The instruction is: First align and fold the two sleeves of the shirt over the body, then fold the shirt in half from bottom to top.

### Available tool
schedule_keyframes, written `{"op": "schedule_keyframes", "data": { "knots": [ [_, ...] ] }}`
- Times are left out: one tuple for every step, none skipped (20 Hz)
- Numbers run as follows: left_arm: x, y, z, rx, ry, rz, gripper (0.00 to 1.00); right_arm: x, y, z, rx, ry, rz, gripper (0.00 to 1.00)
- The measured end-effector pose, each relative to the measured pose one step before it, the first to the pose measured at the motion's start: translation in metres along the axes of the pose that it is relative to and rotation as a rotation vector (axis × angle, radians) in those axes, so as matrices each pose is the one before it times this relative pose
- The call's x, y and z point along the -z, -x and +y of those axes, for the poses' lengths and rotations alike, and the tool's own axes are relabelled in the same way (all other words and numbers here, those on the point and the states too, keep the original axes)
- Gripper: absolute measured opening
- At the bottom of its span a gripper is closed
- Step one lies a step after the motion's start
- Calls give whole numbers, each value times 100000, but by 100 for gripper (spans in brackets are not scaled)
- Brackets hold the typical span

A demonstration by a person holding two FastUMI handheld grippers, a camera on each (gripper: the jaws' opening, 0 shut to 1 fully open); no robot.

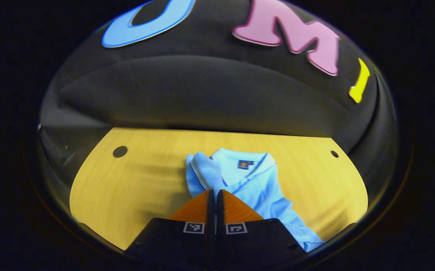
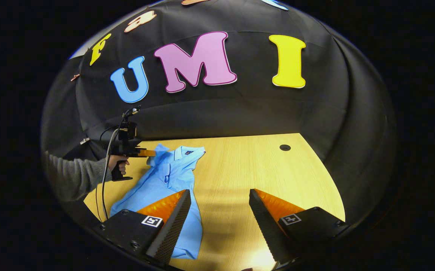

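Right gripper view: one shirt [image 2: 168, 177] on one table [image 2: 240, 169]; right claw [image 2: 220, 199] spread, left claw [image 2: 152, 153] pinching its sleeve [image 2: 159, 150].

Shirt [image 1: 262, 188] hem behind jaws

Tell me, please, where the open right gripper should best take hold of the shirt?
Probably the shirt's near hem corner, approached low from the bare table side: the edge lies flat and free there, just beside the right gripper, while the left gripper is up at the sleeve.
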State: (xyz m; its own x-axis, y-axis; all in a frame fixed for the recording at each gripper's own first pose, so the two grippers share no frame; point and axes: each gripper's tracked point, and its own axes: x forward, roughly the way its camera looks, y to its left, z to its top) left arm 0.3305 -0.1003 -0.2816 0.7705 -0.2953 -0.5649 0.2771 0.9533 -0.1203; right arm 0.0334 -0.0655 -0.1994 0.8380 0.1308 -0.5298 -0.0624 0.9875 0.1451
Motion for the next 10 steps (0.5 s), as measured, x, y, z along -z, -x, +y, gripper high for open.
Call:
{"op": "schedule_keyframes", "data": {
  "knots": [
    [228,245,-1784,3069,-2575,406,6,79,58,-123,102,-278,198,97],
    [490,43,-1628,2684,-2363,1009,6,13,45,-107,99,-126,-64,97],
    [734,-228,-1455,2039,-2413,1271,6,12,-8,-78,214,-76,-91,97],
    [619,-81,-1212,1355,-2532,1029,6,-74,-45,40,186,-53,61,97],
    [805,-276,-1311,1619,-2555,1167,6,7,23,10,96,-236,286,97],
    [609,-232,-911,871,-2027,1079,6,-32,66,-15,146,-341,133,97],
    [552,-262,-748,726,-1929,1069,6,59,46,-28,95,-369,175,97],
    [517,-184,-717,546,-1537,1297,6,47,-54,-4,78,-347,17,97],
    [662,-225,-426,328,-1402,1165,6,115,-18,-47,156,-229,229,97],
    [429,-161,-260,-464,-1413,911,6,28,26,31,63,-267,87,97]
  ]
}}
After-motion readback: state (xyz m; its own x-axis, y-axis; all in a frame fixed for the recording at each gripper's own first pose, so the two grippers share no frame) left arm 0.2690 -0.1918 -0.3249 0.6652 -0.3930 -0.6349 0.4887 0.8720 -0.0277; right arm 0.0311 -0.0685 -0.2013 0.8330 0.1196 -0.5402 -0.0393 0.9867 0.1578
